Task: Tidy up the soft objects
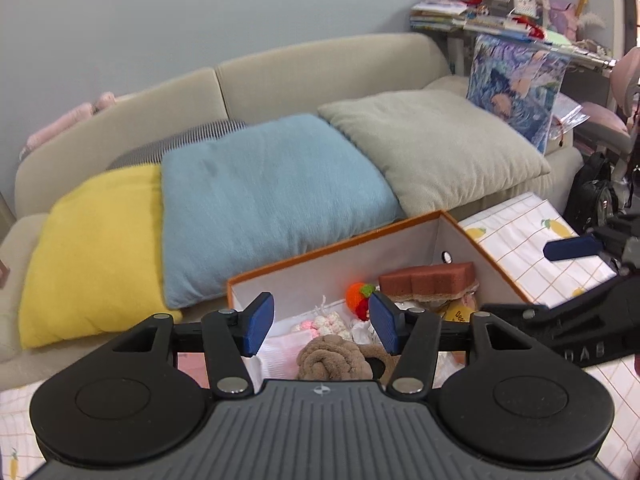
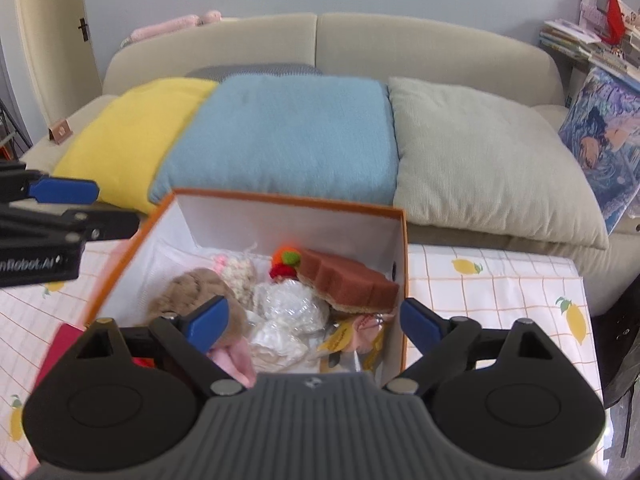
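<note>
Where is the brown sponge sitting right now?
In both wrist views the brown sponge lies inside the orange-edged box, toward its far right corner, beside the orange and red knitted toy.

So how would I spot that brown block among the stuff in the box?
Find the orange-edged box in front of the sofa. At its far right side lies the sponge, a reddish-brown grooved slab, the only flat, hard-edged thing among the fluffy toys.

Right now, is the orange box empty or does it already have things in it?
Not empty. The orange box holds a brown sponge, a brown plush, a knitted fruit and crinkled plastic.
</note>
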{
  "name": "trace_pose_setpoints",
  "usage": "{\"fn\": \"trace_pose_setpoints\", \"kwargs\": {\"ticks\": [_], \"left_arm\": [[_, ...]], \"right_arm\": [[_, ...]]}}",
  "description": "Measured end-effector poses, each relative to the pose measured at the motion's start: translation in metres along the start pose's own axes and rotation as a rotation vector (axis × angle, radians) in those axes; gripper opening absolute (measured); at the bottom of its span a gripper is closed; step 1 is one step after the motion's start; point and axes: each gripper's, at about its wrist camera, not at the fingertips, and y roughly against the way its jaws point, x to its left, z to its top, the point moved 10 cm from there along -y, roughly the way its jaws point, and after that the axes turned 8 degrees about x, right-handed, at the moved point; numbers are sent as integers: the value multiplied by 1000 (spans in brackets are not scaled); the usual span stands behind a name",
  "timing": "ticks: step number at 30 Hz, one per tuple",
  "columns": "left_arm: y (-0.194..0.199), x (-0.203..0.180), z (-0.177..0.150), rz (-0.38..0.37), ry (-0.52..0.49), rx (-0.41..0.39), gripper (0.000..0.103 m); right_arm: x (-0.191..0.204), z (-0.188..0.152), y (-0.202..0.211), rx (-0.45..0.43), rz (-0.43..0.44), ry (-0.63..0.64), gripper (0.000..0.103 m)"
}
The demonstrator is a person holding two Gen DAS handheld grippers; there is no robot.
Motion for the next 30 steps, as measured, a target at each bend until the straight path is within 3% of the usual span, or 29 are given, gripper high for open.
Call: {"fn": "trace_pose_setpoints", "kwargs": {"ticks": [6, 10, 15, 25, 30], "left_arm": [[57, 3, -9, 16, -21, -81, 65], [92, 4, -19, 24, -25, -133, 70], [124, 2, -39, 16, 3, -147, 74], [152, -6, -85, 39, 74, -143, 92], [149, -13, -107, 54, 100, -116, 92]], "right_arm": [[15, 4, 51, -55, 29, -23, 96], [26, -4, 83, -70, 48, -34, 97], [42, -23, 116, -81, 51, -29, 97], [63, -77, 161, -153, -31, -42, 98], [66, -102, 169, -156, -54, -90, 98]]}}
